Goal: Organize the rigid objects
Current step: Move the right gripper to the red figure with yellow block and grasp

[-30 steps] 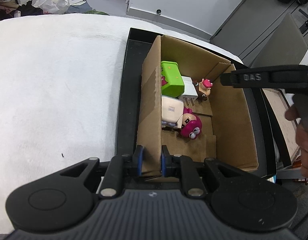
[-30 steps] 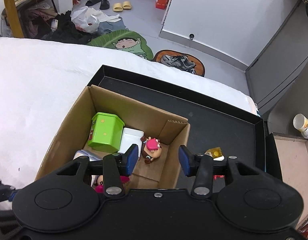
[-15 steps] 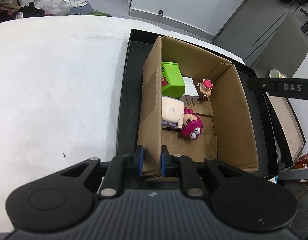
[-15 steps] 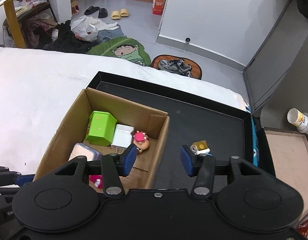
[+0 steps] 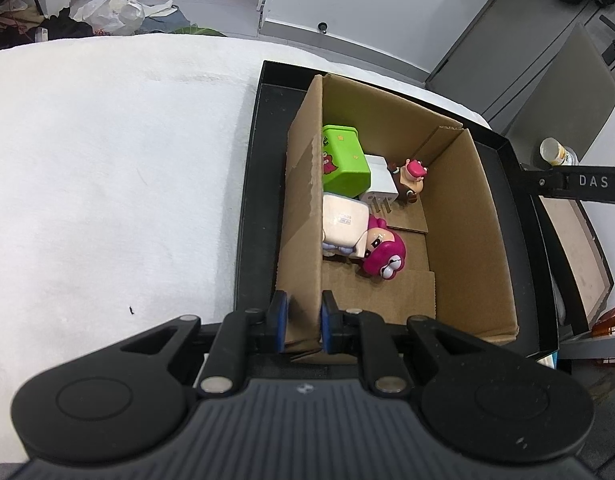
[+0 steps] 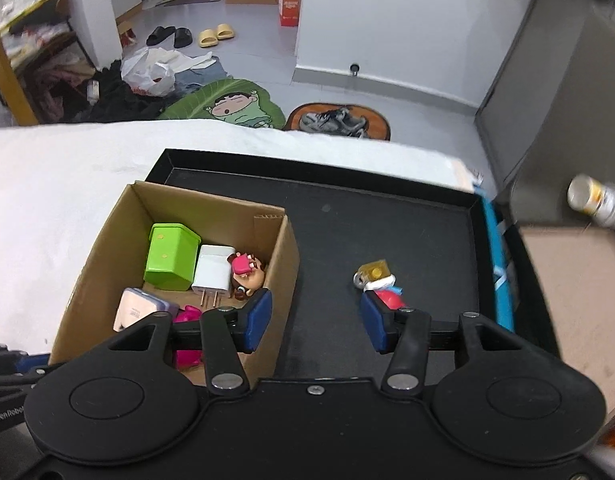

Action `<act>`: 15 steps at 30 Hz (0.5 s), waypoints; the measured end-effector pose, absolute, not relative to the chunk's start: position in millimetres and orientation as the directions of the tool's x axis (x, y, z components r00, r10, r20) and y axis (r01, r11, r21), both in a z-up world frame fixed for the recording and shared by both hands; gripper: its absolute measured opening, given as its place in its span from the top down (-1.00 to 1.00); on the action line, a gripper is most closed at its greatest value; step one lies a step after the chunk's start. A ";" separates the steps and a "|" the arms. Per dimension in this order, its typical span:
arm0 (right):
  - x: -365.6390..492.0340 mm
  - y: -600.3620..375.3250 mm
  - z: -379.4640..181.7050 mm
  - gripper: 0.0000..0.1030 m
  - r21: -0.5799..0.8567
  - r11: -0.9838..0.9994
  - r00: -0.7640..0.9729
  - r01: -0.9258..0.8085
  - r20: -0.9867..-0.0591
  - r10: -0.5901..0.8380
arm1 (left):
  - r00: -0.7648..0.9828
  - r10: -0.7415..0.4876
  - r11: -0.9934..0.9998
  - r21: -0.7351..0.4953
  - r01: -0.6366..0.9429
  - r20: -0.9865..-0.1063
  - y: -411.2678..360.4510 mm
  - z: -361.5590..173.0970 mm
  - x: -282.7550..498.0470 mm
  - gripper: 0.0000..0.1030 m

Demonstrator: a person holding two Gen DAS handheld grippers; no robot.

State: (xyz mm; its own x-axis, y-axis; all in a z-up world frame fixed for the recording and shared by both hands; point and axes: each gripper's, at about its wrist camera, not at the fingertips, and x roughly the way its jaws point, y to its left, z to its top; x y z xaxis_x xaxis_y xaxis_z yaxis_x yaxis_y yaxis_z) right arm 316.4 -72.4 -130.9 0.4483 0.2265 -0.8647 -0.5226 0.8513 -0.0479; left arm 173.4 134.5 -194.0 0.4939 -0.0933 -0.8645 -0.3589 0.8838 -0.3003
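Observation:
A cardboard box (image 5: pixel 463 216) stands in a black tray (image 6: pixel 387 216). In it lie a green container (image 5: pixel 343 162), a white plug (image 5: pixel 381 184), a small figurine with a pink hat (image 5: pixel 411 180), a cream box (image 5: pixel 343 220) and a magenta toy (image 5: pixel 381 256). My left gripper (image 5: pixel 301 322) is shut on the box's left wall at its near corner. My right gripper (image 6: pixel 315 320) is open and empty above the tray, right of the box. A yellow padlock (image 6: pixel 373 274) and a red-and-white item (image 6: pixel 389 294) lie on the tray by its right finger.
The tray sits on a white cloth-covered table (image 5: pixel 107 180). A bottle (image 6: pixel 595 200) stands past the tray's right side. A floor with slippers, bags and a mat lies beyond the table.
My right gripper has moved right, out from over the box to above the open tray floor, nearer the padlock. My left gripper keeps its hold on the box wall.

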 end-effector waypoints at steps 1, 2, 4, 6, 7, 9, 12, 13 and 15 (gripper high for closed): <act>319.1 -75.1 -132.9 0.03 -0.041 0.856 0.445 -0.515 -0.867 0.226 | 0.493 -0.093 0.884 -0.300 -0.360 -0.865 134.4 -194.0 173.6 0.70; 322.7 -78.3 -135.2 0.03 -0.034 0.862 0.441 -0.506 -0.869 0.225 | 0.492 -0.092 0.883 -0.299 -0.362 -0.865 134.3 -193.9 173.6 0.70; 329.3 -84.9 -140.5 0.03 -0.026 0.871 0.435 -0.491 -0.873 0.219 | 0.493 -0.088 0.884 -0.296 -0.361 -0.866 133.6 -193.8 173.4 0.70; 336.6 -91.4 -146.8 0.03 -0.019 0.879 0.428 -0.476 -0.878 0.212 | 0.493 -0.086 0.885 -0.294 -0.361 -0.866 133.1 -193.6 173.0 0.70; 340.9 -94.9 -150.8 0.03 -0.012 0.884 0.421 -0.468 -0.882 0.211 | 0.493 -0.085 0.885 -0.293 -0.362 -0.866 133.0 -194.0 173.1 0.70; 350.9 -101.3 -158.0 0.03 0.005 0.896 0.405 -0.444 -0.891 0.206 | 0.493 -0.083 0.884 -0.292 -0.364 -0.866 132.9 -194.2 173.4 0.70; 364.1 -109.6 -167.0 0.03 0.020 0.912 0.390 -0.410 -0.900 0.195 | 0.489 -0.078 0.886 -0.285 -0.365 -0.869 132.0 -194.1 174.3 0.70; 367.9 -112.1 -169.3 0.03 0.028 0.915 0.385 -0.402 -0.902 0.197 | 0.488 -0.077 0.887 -0.283 -0.364 -0.869 131.6 -193.8 174.5 0.70; 374.6 -114.8 -174.1 0.03 0.041 0.920 0.375 -0.390 -0.905 0.200 | 0.487 -0.076 0.886 -0.283 -0.368 -0.870 131.6 -194.1 174.4 0.70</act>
State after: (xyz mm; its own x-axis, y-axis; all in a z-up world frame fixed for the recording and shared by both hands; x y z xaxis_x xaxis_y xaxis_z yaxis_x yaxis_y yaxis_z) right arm 374.6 -114.8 -174.1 0.3752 0.1999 -0.9051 -0.3904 0.9197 0.0412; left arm 174.4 131.6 -194.1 0.4872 -0.0757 -0.8700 -0.3681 0.8856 -0.2832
